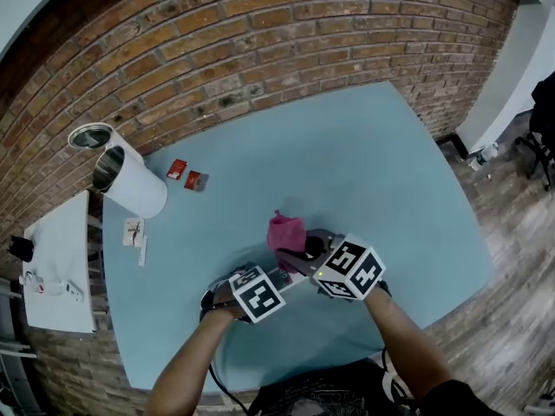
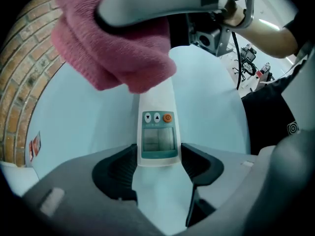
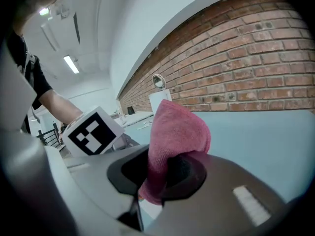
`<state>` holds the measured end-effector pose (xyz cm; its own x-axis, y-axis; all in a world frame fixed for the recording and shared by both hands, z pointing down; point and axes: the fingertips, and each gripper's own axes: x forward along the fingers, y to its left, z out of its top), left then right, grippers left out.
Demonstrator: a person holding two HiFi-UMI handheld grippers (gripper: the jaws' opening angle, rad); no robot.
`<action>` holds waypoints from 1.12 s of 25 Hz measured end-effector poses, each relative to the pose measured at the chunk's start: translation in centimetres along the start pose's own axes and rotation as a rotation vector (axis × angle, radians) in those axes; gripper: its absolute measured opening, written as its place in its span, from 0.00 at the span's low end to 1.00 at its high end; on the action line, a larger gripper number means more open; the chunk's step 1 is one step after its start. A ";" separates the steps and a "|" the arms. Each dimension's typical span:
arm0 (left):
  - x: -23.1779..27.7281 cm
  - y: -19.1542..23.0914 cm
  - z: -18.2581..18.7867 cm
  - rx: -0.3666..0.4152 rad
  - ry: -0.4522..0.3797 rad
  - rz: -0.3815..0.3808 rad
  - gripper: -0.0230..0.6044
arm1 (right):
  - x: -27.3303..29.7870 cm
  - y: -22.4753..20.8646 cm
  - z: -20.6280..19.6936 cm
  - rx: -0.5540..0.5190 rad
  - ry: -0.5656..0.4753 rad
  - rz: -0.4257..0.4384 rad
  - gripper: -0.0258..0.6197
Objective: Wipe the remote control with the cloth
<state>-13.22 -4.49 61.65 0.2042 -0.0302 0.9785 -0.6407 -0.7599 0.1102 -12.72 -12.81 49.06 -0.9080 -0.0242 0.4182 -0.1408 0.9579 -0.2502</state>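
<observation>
The white remote control (image 2: 157, 132) lies lengthwise on the blue table (image 1: 381, 172), its small screen and orange button facing up. My left gripper (image 2: 158, 163) points steeply down and is shut on the remote's near end, a pad pressed to each side. A pink cloth (image 2: 113, 53) hangs bunched over the remote's far end. My right gripper (image 3: 165, 173) is shut on that cloth (image 3: 177, 132), which sticks up from between its jaws. In the head view the cloth (image 1: 286, 230) sits just beyond both marker cubes, with the left gripper (image 1: 279, 277) and right gripper (image 1: 305, 248) close together.
A white can (image 1: 130, 183) lies on its side at the table's far left, its lid (image 1: 90, 135) behind it. Two red packets (image 1: 184, 174) and some papers (image 1: 133, 231) lie near it. A white side table (image 1: 59, 263) stands left. The brick wall (image 1: 260, 50) runs behind.
</observation>
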 end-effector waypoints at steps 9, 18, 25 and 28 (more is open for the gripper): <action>0.0 -0.1 0.1 -0.005 0.027 -0.002 0.48 | 6.7 2.4 -1.8 -0.177 0.155 0.248 0.14; 0.0 0.0 -0.1 -0.012 0.035 -0.003 0.48 | 8.5 2.4 -2.8 -0.202 0.189 0.347 0.14; 0.1 0.1 -0.1 -0.021 0.068 -0.002 0.49 | 8.4 1.8 -4.0 -0.224 0.215 0.351 0.14; 0.2 0.2 -0.2 -0.024 0.086 -0.001 0.49 | 8.1 1.3 -4.3 -0.219 0.222 0.346 0.14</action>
<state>-13.42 -4.53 61.90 0.1417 0.0273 0.9895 -0.6583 -0.7440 0.1148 -18.59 -10.58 55.85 -0.7772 0.3467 0.5251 0.2642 0.9372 -0.2278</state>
